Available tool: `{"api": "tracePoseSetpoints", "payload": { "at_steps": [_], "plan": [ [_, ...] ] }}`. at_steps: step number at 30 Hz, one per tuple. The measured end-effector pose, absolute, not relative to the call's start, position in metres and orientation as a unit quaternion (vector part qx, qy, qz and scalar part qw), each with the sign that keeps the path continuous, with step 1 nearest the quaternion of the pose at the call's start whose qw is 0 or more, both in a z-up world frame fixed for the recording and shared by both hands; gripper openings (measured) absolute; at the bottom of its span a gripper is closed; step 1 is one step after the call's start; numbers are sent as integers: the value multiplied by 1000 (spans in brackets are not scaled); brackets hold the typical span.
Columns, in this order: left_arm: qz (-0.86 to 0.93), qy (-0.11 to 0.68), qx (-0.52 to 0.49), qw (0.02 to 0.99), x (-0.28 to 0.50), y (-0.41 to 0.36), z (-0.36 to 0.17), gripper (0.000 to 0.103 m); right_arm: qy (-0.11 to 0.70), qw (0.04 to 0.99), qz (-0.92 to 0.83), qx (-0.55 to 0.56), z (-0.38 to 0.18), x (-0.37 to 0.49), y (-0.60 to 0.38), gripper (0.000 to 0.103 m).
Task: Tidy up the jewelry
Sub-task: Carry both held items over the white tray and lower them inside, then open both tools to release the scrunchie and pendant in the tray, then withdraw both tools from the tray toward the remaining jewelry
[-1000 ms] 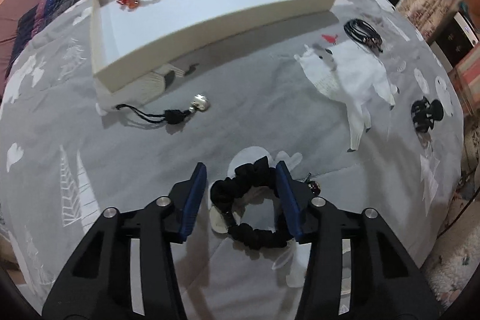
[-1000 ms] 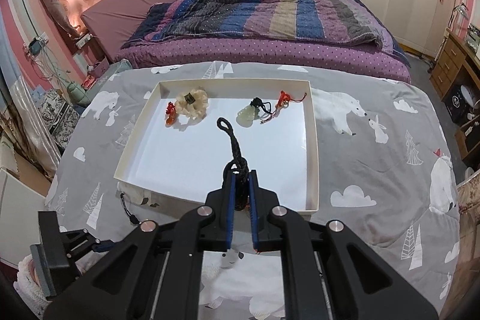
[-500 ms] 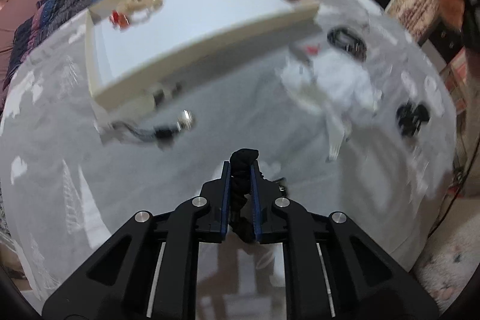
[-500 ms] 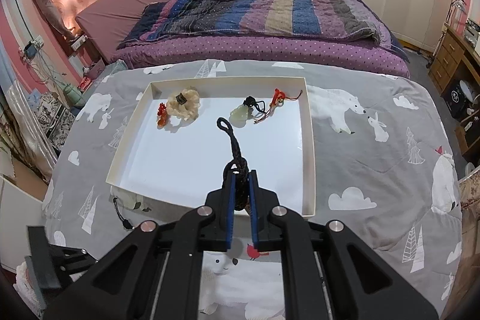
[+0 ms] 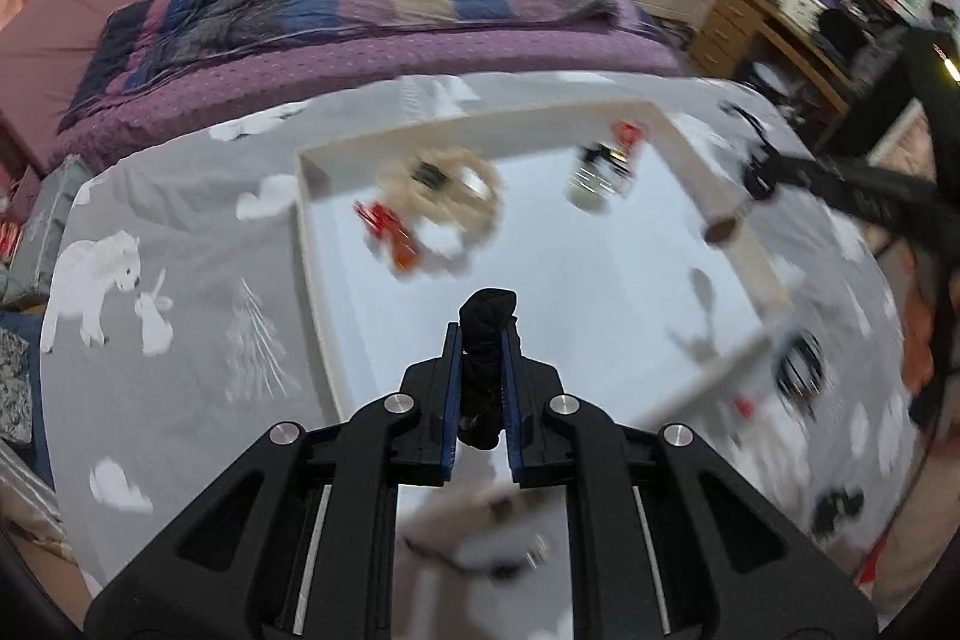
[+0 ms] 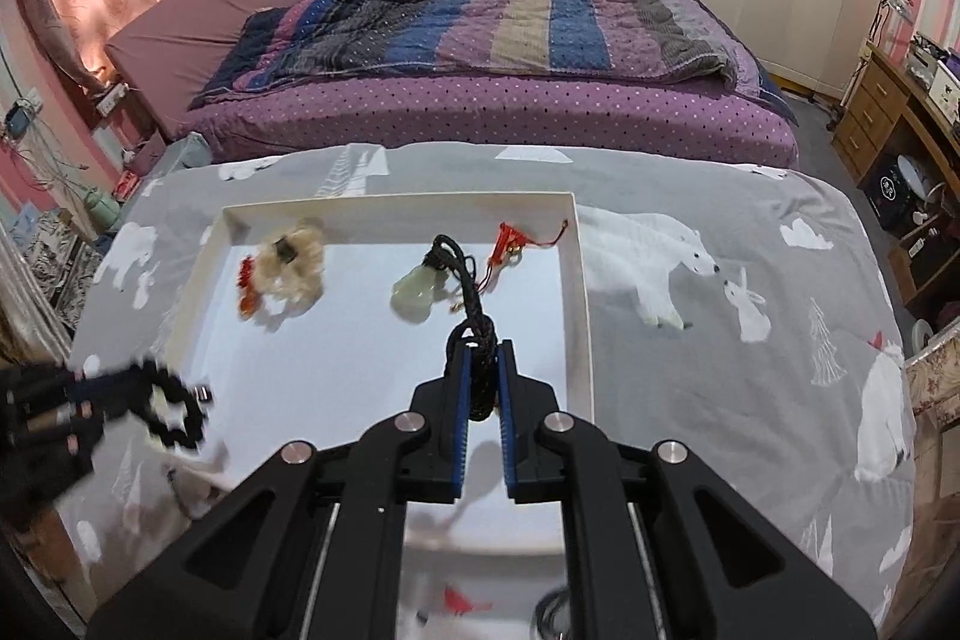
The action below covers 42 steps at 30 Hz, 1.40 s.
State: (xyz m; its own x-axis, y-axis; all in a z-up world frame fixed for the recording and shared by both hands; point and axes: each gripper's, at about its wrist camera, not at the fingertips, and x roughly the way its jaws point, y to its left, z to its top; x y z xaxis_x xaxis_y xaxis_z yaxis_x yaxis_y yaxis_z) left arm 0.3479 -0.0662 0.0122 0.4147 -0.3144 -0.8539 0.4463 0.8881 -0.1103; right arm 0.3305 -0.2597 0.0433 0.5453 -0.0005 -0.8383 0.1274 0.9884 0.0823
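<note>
My left gripper (image 5: 481,334) is shut on a black scrunchie (image 5: 487,319) and holds it above the white tray (image 5: 312,244). In the right wrist view that scrunchie (image 6: 174,412) hangs at the tray's left edge. My right gripper (image 6: 478,358) is shut on a black braided cord (image 6: 471,304) over the tray (image 6: 579,280); its brown pendant (image 5: 723,229) dangles in the left wrist view. In the tray lie a cream scrunchie (image 6: 291,259), a red ornament (image 6: 247,280), a pale jade pendant (image 6: 417,289) and a red tassel (image 6: 510,244).
The tray sits on a grey polar-bear blanket (image 6: 720,340). A black bracelet (image 5: 798,367) and another dark piece (image 5: 837,505) lie on the blanket right of the tray. A bed with a striped quilt (image 6: 480,16) stands behind. A wooden desk (image 6: 888,100) is at the right.
My left gripper closed on the black scrunchie, lifted it off the blanket and swung it up over the tray. My right gripper moved forward over the tray with the cord.
</note>
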Motion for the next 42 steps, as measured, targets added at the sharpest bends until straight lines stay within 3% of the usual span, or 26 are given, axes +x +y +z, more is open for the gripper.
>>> {"api": "tracePoseSetpoints", "payload": {
  "at_steps": [8, 21, 23, 27, 29, 30, 32, 33, 38, 42],
  "plan": [
    [-183, 519, 60, 833, 414, -72, -24, 10, 493, 867, -46, 56, 8, 372, -260, 9],
    [-152, 544, 65, 823, 439, -79, -56, 15, 529, 845, -27, 80, -32, 397, -265, 12],
    [-147, 546, 62, 823, 439, -78, -54, 21, 529, 844, -25, 86, -33, 397, -264, 13],
    [-146, 542, 63, 825, 431, -77, -45, 34, 516, 853, -32, 79, -24, 390, -262, 52],
    [-145, 533, 64, 831, 425, -77, -37, 52, 508, 857, -30, 84, -15, 385, -264, 53],
    [-146, 525, 64, 836, 421, -76, -30, 56, 506, 857, -28, 88, -11, 382, -266, 53],
    [-145, 511, 61, 845, 410, -73, -15, 76, 497, 862, -26, 92, 3, 373, -268, 53],
    [-144, 506, 57, 849, 405, -70, -7, 81, 491, 866, -28, 88, 12, 366, -267, 53],
    [-137, 464, 47, 874, 367, -53, 37, 100, 451, 891, -34, 49, 61, 316, -258, 73],
    [-129, 442, 54, 886, 330, -38, 58, 100, 422, 905, -32, 42, 95, 266, -257, 85]
  ]
}}
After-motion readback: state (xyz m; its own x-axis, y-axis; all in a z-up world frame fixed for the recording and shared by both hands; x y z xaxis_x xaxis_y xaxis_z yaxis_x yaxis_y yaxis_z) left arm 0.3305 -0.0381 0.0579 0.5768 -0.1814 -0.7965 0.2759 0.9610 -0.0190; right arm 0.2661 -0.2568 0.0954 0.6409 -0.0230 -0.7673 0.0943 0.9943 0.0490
